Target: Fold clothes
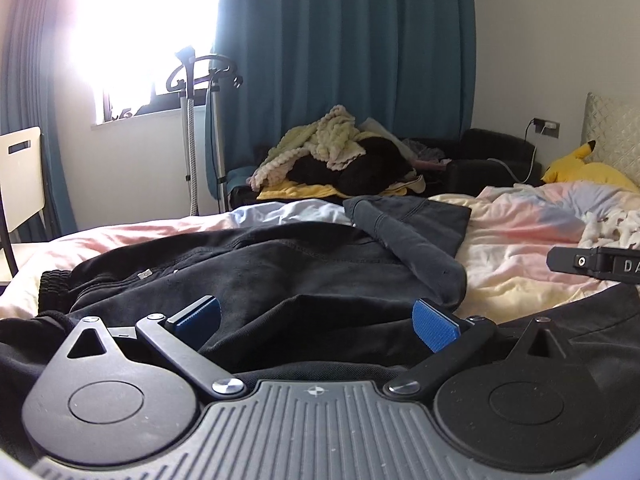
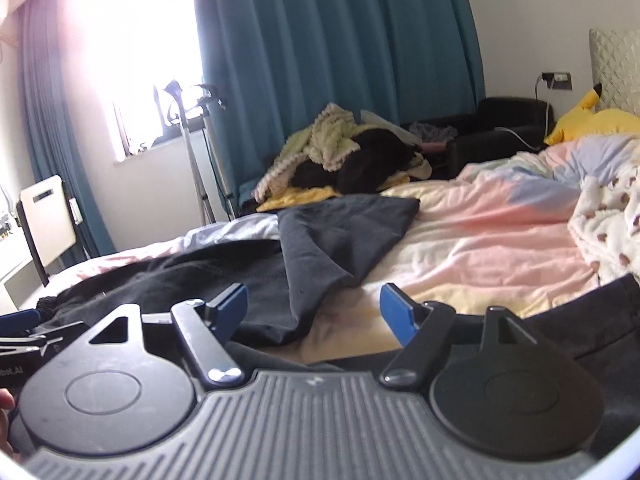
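Right now a black jacket lies spread on the bed, soft and wrinkly, with a stretchy ribbed cuff at its left end. A dark grey sleeve made of smoother cloth flops across it. The bed cover is pink, yellow and pale blue, all puffy and crumpled.

The left gripper has its jaws spread wide, low over the jacket. A hump of black cloth sits between its bumpy blue pads, but they do not squeeze it.

The right gripper is spread too. Between its fingers are the sleeve's end and bare bed cover. Nothing is pinched.

Only the left view shows the jacket's cuff and small silver zip pull. Only the right view shows the fluffy white blanket with brown spots, and the left gripper's blue tip at the left edge. Both views show a lumpy pile of clothes behind the bed, teal curtains and a yellow plush toy.
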A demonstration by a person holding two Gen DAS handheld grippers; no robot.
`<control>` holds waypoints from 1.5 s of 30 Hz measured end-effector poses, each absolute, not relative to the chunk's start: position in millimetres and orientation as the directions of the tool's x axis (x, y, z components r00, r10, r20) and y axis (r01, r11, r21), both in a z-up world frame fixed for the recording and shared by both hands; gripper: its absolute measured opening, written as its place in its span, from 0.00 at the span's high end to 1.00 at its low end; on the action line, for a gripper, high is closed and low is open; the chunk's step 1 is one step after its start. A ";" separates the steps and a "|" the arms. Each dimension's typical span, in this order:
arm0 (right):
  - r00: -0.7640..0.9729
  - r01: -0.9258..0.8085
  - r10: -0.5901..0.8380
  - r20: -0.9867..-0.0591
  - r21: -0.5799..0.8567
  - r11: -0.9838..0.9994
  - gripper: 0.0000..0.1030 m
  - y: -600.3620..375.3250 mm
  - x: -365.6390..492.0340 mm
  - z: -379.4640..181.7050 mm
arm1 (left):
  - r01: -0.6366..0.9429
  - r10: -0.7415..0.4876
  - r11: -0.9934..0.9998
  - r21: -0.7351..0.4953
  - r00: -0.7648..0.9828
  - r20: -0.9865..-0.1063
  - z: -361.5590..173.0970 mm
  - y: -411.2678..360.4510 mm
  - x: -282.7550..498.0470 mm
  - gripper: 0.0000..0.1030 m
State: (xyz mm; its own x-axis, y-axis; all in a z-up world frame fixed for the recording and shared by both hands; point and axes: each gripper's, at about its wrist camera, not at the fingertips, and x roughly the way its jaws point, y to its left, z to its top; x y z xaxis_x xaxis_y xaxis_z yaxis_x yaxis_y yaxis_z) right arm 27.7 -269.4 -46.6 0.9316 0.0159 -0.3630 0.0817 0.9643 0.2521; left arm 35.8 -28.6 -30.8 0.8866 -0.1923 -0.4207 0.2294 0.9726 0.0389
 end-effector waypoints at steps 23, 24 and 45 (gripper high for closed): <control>0.900 0.057 0.065 -0.431 0.265 0.963 0.26 -257.2 41.1 -69.7 | 0.131 -0.157 0.987 -0.089 0.869 -0.469 -10.0 12.7 56.0 0.01; 0.896 0.057 0.066 -0.439 0.260 0.964 0.26 -255.8 42.8 -71.8 | 0.145 -0.185 0.982 -0.121 0.859 -0.477 -2.3 24.7 61.7 0.01; 0.830 -0.040 0.206 -0.518 0.313 0.949 0.24 -233.3 107.8 -115.3 | -0.150 0.244 0.970 0.193 0.576 -0.780 -68.0 237.3 278.1 0.33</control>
State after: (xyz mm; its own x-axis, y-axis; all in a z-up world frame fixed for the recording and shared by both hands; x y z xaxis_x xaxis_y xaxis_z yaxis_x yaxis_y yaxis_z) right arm 107.8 -233.3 -115.3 0.8302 0.2064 -0.5179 -0.0404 0.9487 0.3134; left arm 278.1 237.3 -68.0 0.5763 0.2444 -0.7799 -0.1498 0.9697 0.1932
